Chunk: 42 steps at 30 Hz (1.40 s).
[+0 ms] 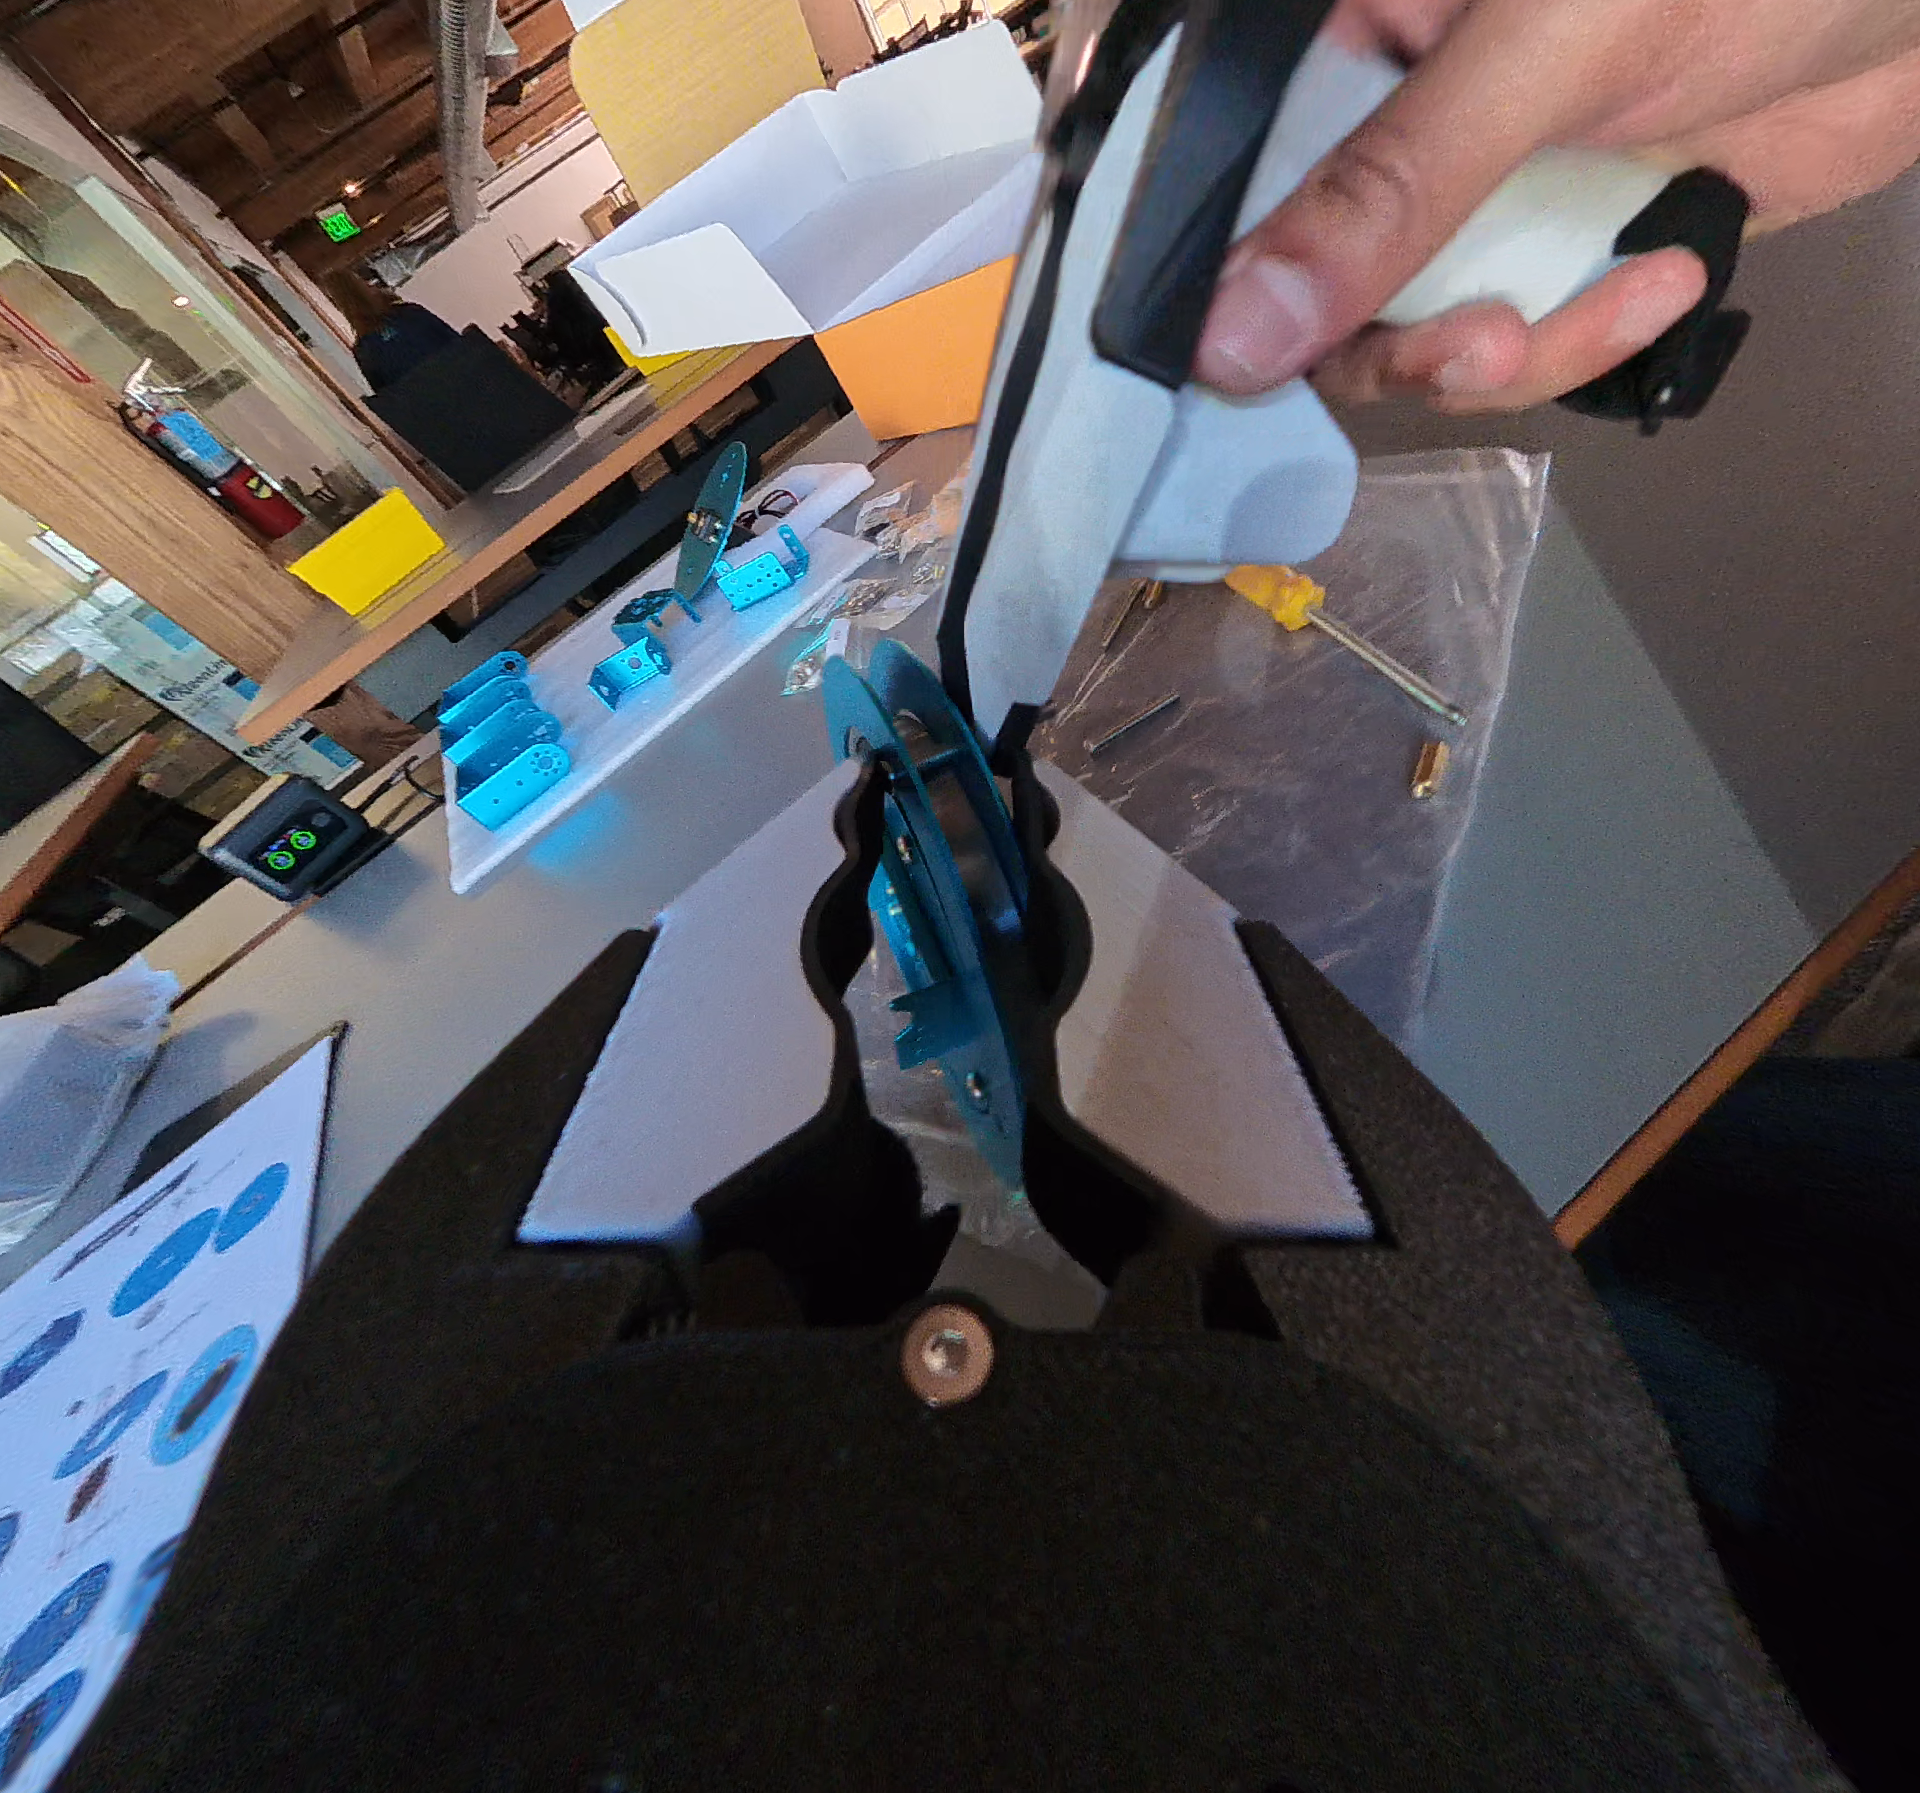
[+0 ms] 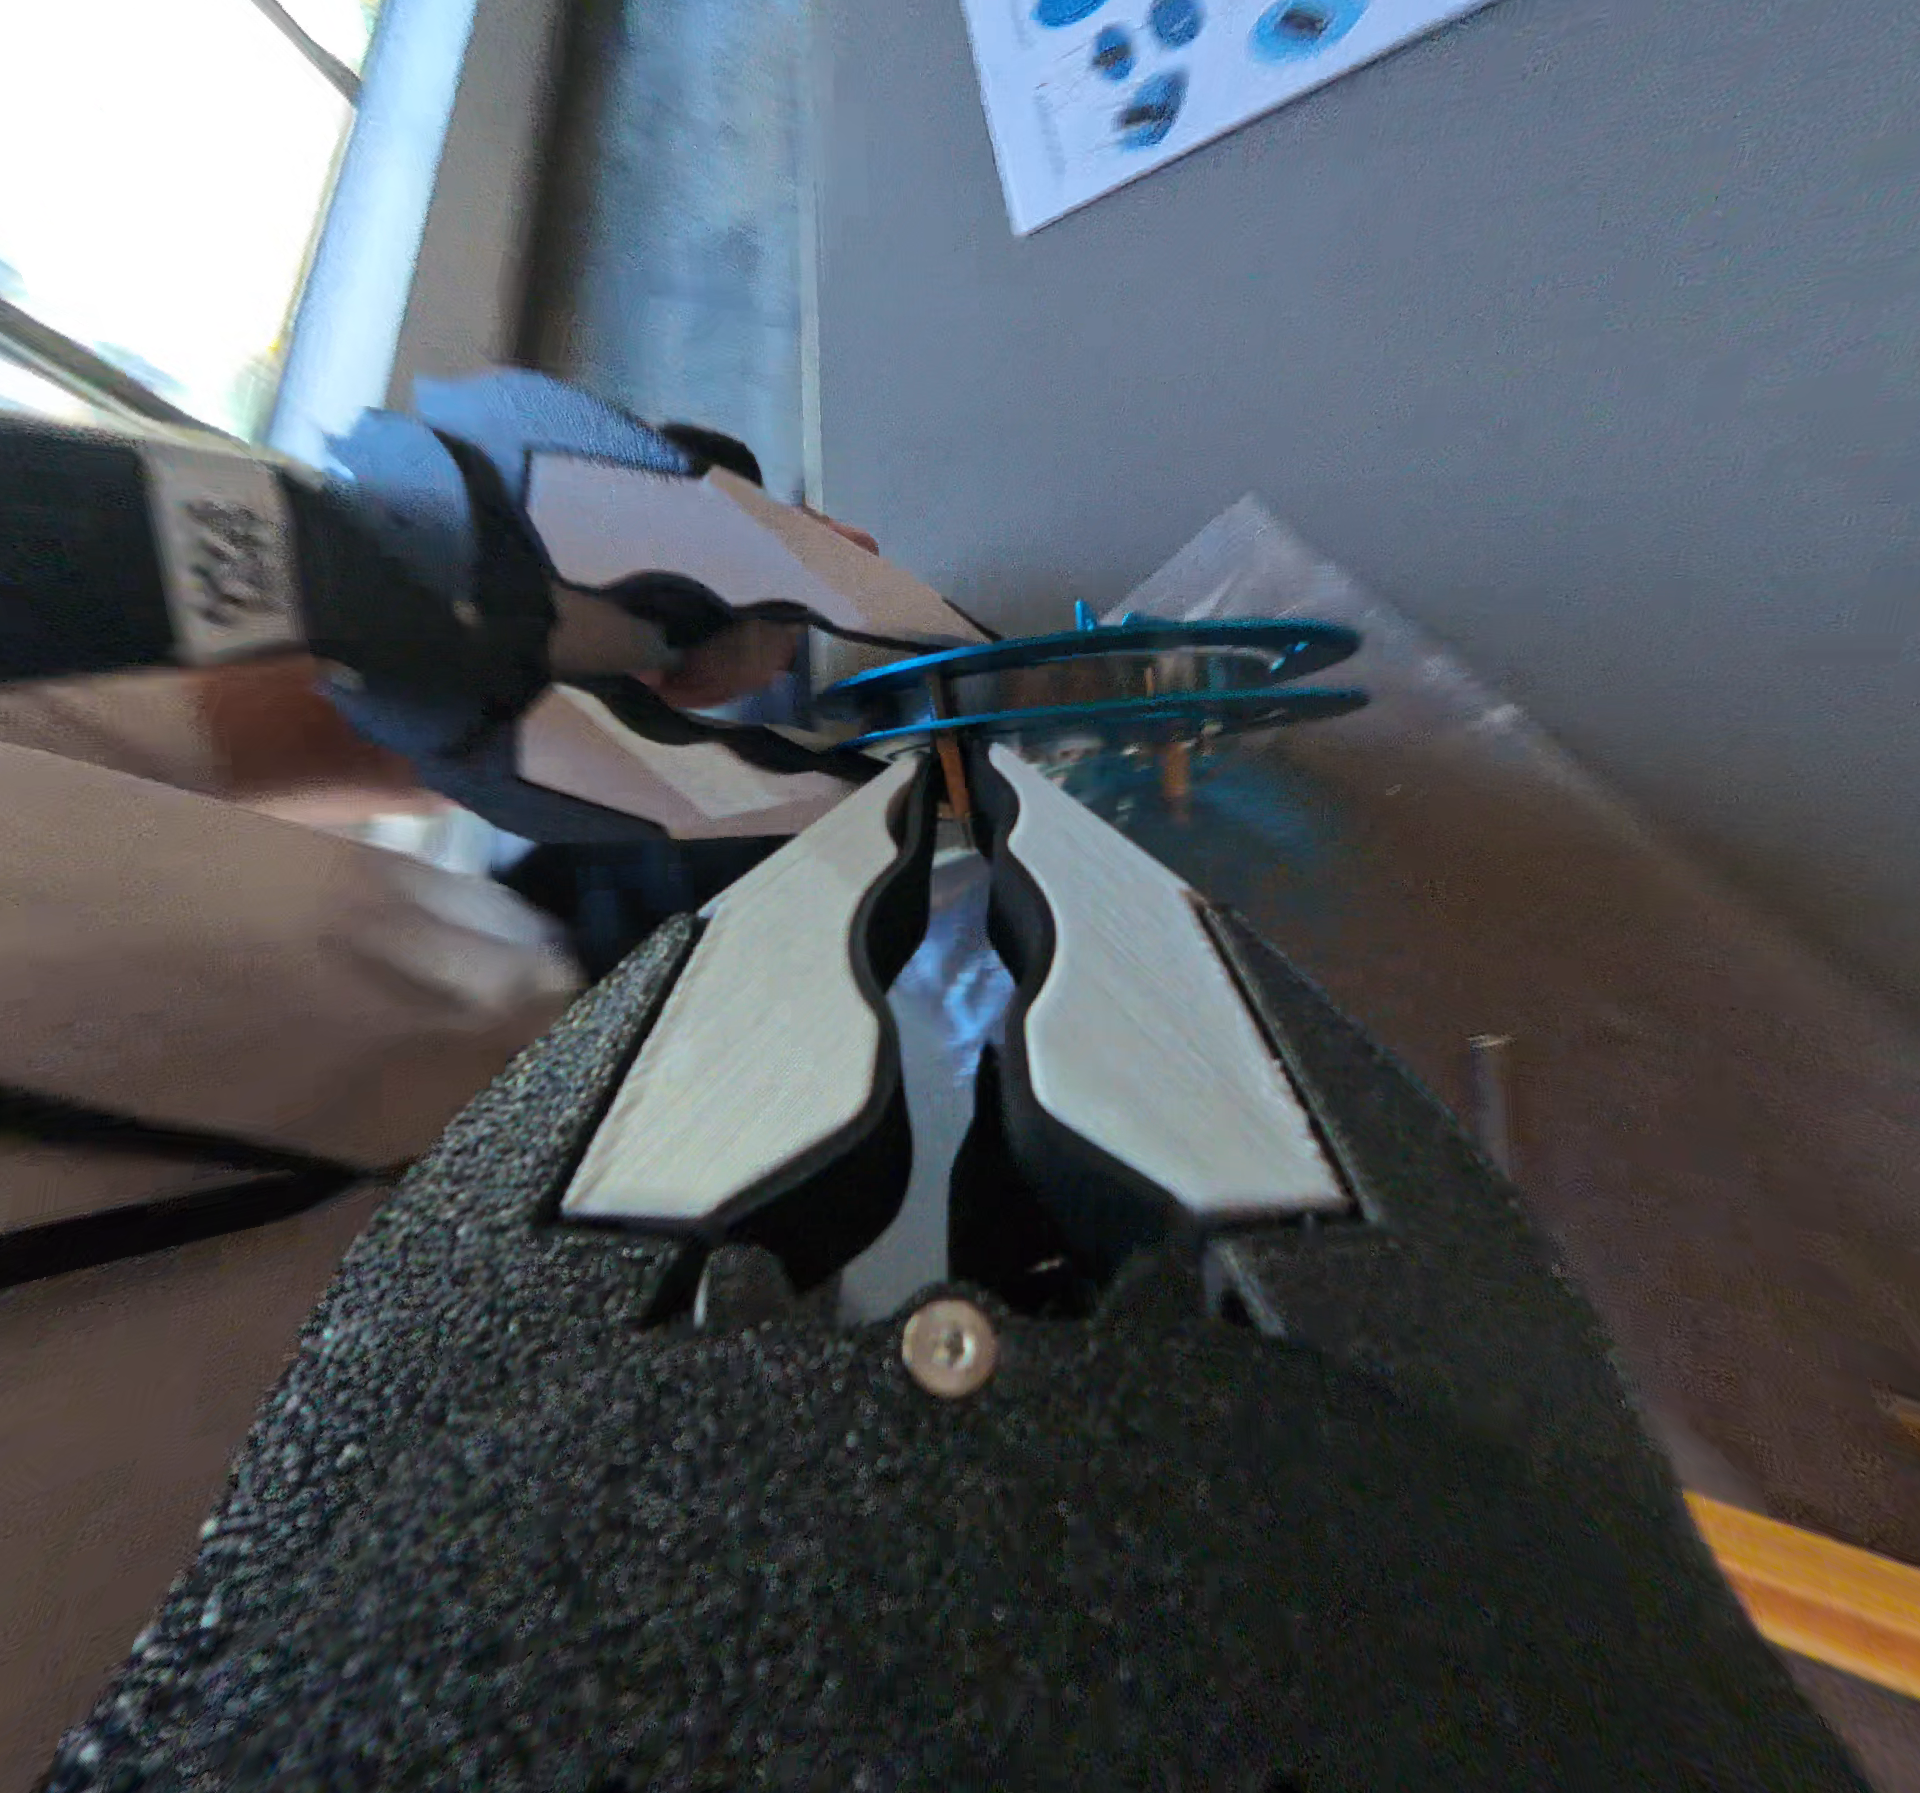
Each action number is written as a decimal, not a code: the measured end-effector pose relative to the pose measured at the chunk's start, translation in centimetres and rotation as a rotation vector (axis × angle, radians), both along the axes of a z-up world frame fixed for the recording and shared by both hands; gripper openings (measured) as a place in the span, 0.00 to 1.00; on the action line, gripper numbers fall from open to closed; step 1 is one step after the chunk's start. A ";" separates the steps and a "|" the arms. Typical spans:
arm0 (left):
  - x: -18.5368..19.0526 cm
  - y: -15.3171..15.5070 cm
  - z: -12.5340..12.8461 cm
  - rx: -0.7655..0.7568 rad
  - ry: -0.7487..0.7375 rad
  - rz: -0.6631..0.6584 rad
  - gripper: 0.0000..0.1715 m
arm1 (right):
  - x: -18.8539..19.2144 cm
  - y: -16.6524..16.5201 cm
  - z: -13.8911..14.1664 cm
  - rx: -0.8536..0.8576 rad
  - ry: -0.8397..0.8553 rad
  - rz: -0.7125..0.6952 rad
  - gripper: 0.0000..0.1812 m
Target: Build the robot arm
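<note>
Left gripper (image 1: 940,787) has its two white, black-edged fingers clamped on the stacked pair of blue metal discs (image 1: 935,891), held on edge above the grey table (image 1: 1621,725). Right gripper (image 2: 961,777) comes in from the side, its fingers pinched together on a small brass standoff post (image 2: 951,775) at the rim of that disc assembly. A bare hand (image 1: 1558,133) grips the right tool's handle. Below the discs lies a crinkled clear plastic bag (image 1: 1299,756), with a yellow-handled screwdriver (image 1: 1340,631) on it near the table's far edge. A white foam tray of blue metal brackets (image 1: 623,704) sits well apart at the back, and a printed instruction sheet with blue diagrams (image 1: 135,1380) lies at the near left corner.
</note>
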<state>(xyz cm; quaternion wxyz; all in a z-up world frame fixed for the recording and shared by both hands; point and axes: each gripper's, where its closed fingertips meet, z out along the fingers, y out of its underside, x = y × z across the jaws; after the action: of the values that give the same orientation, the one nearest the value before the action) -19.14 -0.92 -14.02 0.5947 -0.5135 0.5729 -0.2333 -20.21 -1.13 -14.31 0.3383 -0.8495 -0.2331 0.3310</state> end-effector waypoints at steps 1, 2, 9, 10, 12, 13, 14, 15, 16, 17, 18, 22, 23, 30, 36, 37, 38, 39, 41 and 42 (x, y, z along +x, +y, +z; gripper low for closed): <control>0.1 -0.1 -0.1 -0.006 -0.003 0.001 0.13 | 0.0 -0.1 -0.1 -0.112 0.133 0.007 0.02; 0.2 -0.1 -0.1 -0.006 -0.003 0.005 0.12 | 0.1 -0.2 -0.2 -0.216 0.255 0.023 0.02; 0.3 -0.7 0.5 -0.104 -0.047 -0.033 0.12 | 0.2 -0.7 0.9 0.200 -0.048 0.066 0.03; 0.3 -1.0 0.5 -0.130 -0.048 -0.050 0.12 | 0.3 -1.0 1.1 0.324 -0.200 0.069 0.02; 0.4 -1.3 0.5 -0.166 -0.044 -0.075 0.13 | 0.4 -1.4 1.2 0.440 -0.398 0.040 0.03; 0.5 -1.5 0.5 -0.190 -0.050 -0.086 0.13 | 0.5 -1.5 1.4 0.456 -0.447 0.023 0.03; 0.6 -1.7 0.5 -0.211 -0.057 -0.101 0.13 | 0.5 -1.7 1.5 0.452 -0.468 0.009 0.03; 0.6 -1.7 0.6 -0.223 -0.061 -0.105 0.12 | 0.6 -1.8 1.7 0.430 -0.459 -0.004 0.03; 0.5 -1.4 0.6 -0.221 -0.062 -0.093 0.11 | 0.8 -1.9 2.0 0.417 -0.437 -0.022 0.05; 0.4 -1.2 0.6 -0.210 -0.056 -0.088 0.10 | 1.2 -1.8 2.4 0.412 -0.413 -0.044 0.06; 0.4 -1.0 0.6 -0.209 -0.055 -0.084 0.10 | 1.5 -1.8 2.6 0.395 -0.384 -0.048 0.06; 0.4 -0.5 0.6 -0.275 -0.057 -0.057 0.09 | 0.9 -2.4 1.5 0.397 -0.471 0.016 0.10; 0.4 -0.4 0.6 -0.291 -0.054 -0.048 0.09 | 0.9 -2.3 1.2 0.439 -0.556 0.012 0.10; 0.9 -0.5 0.7 -0.263 -0.032 -0.021 0.09 | 1.2 -1.1 1.1 0.648 -0.884 -0.010 0.04; 1.0 -0.9 0.8 -0.222 -0.064 -0.016 0.09 | 1.2 -1.6 1.0 0.276 -0.343 -0.128 0.02; 1.0 -1.1 0.8 -0.205 -0.068 -0.017 0.09 | 1.1 -1.9 1.0 0.146 -0.161 -0.147 0.02; 1.1 -1.3 0.8 -0.179 -0.068 -0.011 0.09 | 1.1 -2.1 1.0 0.023 0.012 -0.155 0.02; 1.1 -1.5 0.8 -0.163 -0.069 -0.004 0.09 | 1.1 -2.3 1.0 -0.076 0.167 -0.160 0.02; 1.2 -1.7 0.8 -0.157 -0.069 -0.006 0.08 | 1.0 -2.7 1.1 -0.243 0.425 -0.158 0.02; 1.2 -1.8 0.8 -0.155 -0.067 -0.004 0.08 | 1.0 -2.8 1.1 -0.291 0.512 -0.157 0.02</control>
<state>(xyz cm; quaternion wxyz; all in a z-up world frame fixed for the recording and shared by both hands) -17.95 -2.71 -13.25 0.5718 -0.5485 0.5339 -0.2952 -19.18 -3.94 -13.20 0.2852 -0.7934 -0.0237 0.5373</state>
